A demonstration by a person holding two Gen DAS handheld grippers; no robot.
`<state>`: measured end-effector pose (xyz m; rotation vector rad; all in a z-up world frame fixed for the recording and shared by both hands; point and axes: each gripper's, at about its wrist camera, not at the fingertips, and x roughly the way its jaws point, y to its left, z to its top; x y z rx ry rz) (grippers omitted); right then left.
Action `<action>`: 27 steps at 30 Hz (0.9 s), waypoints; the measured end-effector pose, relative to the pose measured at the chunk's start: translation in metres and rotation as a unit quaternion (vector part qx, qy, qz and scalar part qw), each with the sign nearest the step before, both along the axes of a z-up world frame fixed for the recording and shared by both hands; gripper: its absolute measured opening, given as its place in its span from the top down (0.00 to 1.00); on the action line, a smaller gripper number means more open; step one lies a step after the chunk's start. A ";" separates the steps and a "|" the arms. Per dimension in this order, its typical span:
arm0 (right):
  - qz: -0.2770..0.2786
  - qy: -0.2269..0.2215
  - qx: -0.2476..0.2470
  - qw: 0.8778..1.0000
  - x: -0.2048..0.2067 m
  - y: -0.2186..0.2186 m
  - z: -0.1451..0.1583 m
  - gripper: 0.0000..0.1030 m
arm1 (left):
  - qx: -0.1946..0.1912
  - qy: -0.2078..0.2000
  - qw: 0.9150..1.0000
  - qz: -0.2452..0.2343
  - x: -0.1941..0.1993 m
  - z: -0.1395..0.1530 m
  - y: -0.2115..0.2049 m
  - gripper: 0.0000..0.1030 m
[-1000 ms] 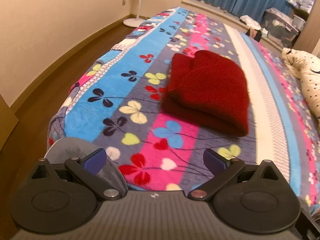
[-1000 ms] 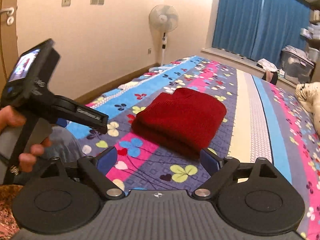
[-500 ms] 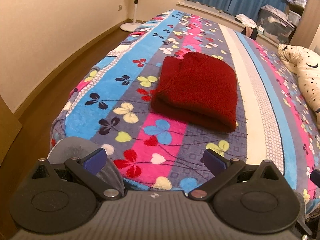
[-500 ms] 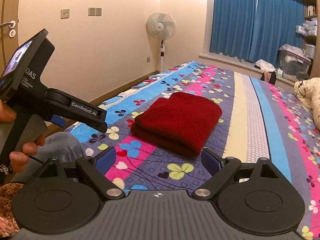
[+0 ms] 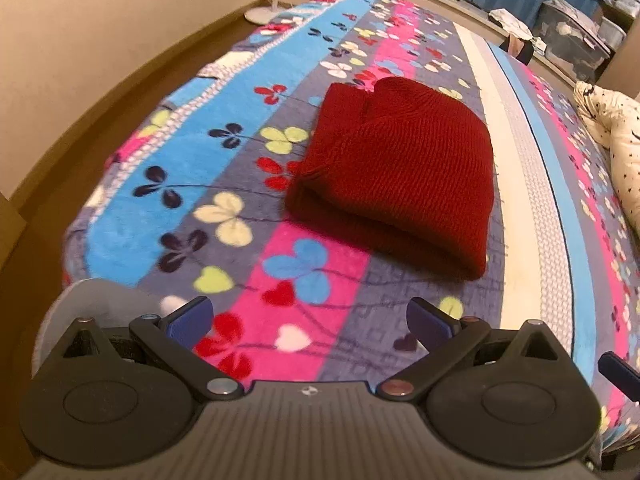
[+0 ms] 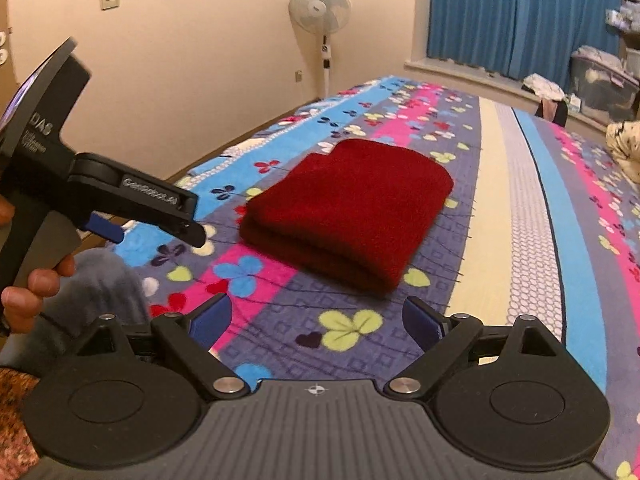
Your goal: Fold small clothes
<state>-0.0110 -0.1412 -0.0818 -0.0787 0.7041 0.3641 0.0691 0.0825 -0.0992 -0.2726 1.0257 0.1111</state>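
A dark red knitted garment (image 5: 396, 172) lies folded into a thick rectangle on the flowered bedspread (image 5: 224, 148); the right wrist view shows the garment (image 6: 348, 204) from lower down. My left gripper (image 5: 310, 320) is open over the bed's near edge, short of the garment, with nothing between its blue pads (image 5: 188, 318). My right gripper (image 6: 316, 320) is open too, also short of the garment and empty. In the right wrist view the left gripper (image 6: 160, 220) appears from the side at the left, held by a hand (image 6: 28, 296).
A standing fan (image 6: 320, 28) is by the wall beyond the bed. Blue curtains (image 6: 520, 16) and storage boxes (image 6: 600, 84) are at the far end. A cream starred pillow (image 5: 616, 148) lies at the bed's right. A grey-clad knee (image 6: 96, 284) is at the bed's near left corner.
Both grippers have shifted a little while staying open; the left one tilted down and closer to the bed. The folded red garment has not moved.
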 end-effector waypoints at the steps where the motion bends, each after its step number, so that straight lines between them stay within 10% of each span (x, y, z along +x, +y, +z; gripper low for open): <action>1: -0.004 0.006 0.001 1.000 0.010 -0.005 -0.003 0.10 | -0.008 0.004 1.000 0.003 0.008 -0.003 0.001 0.00; 8: -0.062 0.094 0.059 0.992 0.142 -0.071 -0.027 0.10 | -0.096 0.037 0.994 0.046 0.088 -0.039 0.009 0.00; 17: -0.093 0.236 0.219 0.942 0.375 -0.116 -0.096 0.08 | -0.180 0.042 0.978 0.097 0.157 -0.090 0.012 0.00; 27: -0.082 0.280 0.251 0.923 0.481 -0.100 -0.154 0.03 | -0.271 0.046 0.950 0.150 0.168 -0.136 0.044 0.00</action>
